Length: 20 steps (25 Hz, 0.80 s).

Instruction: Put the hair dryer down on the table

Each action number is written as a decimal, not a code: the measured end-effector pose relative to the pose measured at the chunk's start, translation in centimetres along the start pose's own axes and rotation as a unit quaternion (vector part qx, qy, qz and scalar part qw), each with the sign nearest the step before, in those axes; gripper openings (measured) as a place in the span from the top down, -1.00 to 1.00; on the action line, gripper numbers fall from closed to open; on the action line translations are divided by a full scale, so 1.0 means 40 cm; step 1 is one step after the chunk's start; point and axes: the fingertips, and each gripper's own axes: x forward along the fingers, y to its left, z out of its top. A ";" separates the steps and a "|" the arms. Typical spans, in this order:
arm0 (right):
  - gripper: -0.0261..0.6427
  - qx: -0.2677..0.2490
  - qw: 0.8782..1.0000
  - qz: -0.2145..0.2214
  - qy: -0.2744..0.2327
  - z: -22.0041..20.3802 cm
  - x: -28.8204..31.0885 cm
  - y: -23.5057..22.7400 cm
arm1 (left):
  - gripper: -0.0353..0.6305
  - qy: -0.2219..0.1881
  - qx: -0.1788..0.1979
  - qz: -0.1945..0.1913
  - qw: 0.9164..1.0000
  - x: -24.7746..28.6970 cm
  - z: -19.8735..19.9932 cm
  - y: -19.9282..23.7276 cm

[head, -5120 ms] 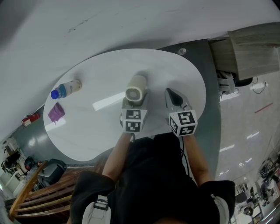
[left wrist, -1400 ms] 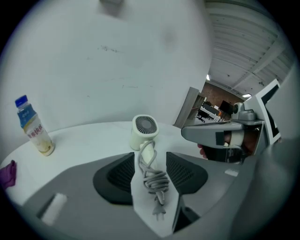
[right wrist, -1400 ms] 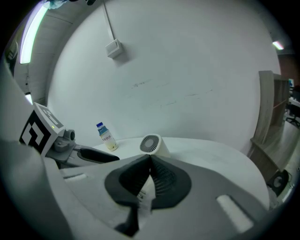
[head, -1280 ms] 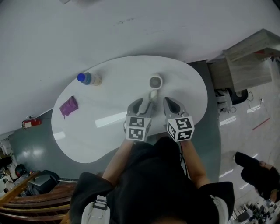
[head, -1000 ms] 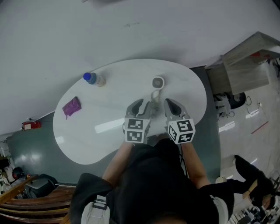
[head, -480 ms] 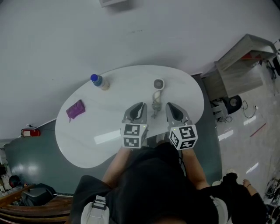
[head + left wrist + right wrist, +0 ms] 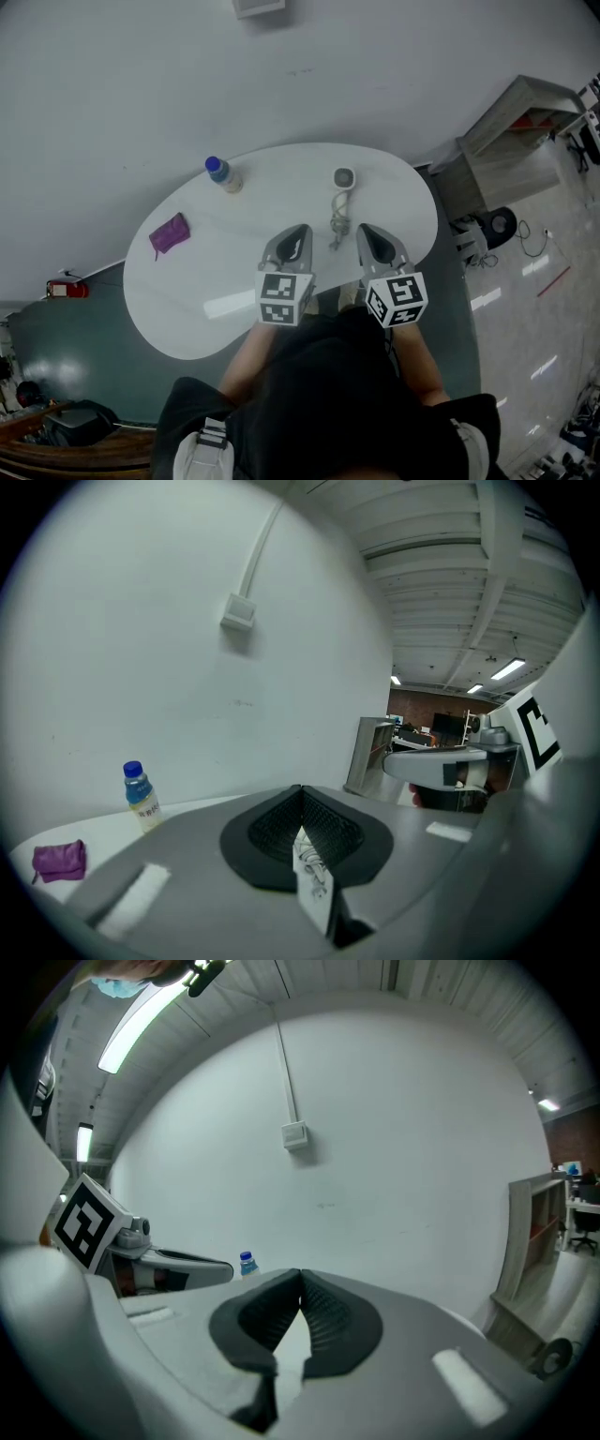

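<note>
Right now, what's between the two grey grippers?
The bundled cord of the white hair dryer, on the white table between left gripper and right gripper, in the head view.

White oval table (image 7: 225, 281). On top: blue-capped bottle (image 7: 223, 174), upright; purple cloth (image 7: 170, 233); hair dryer (image 7: 343, 178) with bundled cord (image 7: 337, 223).

Dryer (image 7: 343, 178): body hidden behind jaws in left gripper view; only a sliver of cord (image 7: 311, 869) shows.
Bottle (image 7: 247, 1265): lower part hidden in right gripper view; label unreadable.
Purple item (image 7: 170, 233): too small to identify.
Table (image 7: 187, 300): near edge hidden by person (image 7: 328, 394).
</note>
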 end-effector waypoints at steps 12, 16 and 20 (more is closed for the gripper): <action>0.91 -0.001 1.000 0.019 -0.006 -0.023 -0.024 0.065 | 0.88 -0.005 0.014 -0.013 1.000 -0.054 -0.007 -0.013; 0.91 0.002 1.000 0.016 -0.005 -0.028 -0.026 0.063 | 0.88 -0.003 0.016 -0.017 1.000 -0.055 -0.012 -0.023; 0.91 0.005 1.000 0.014 -0.003 -0.029 -0.021 0.060 | 0.87 -0.002 0.015 -0.020 1.000 -0.051 -0.014 -0.023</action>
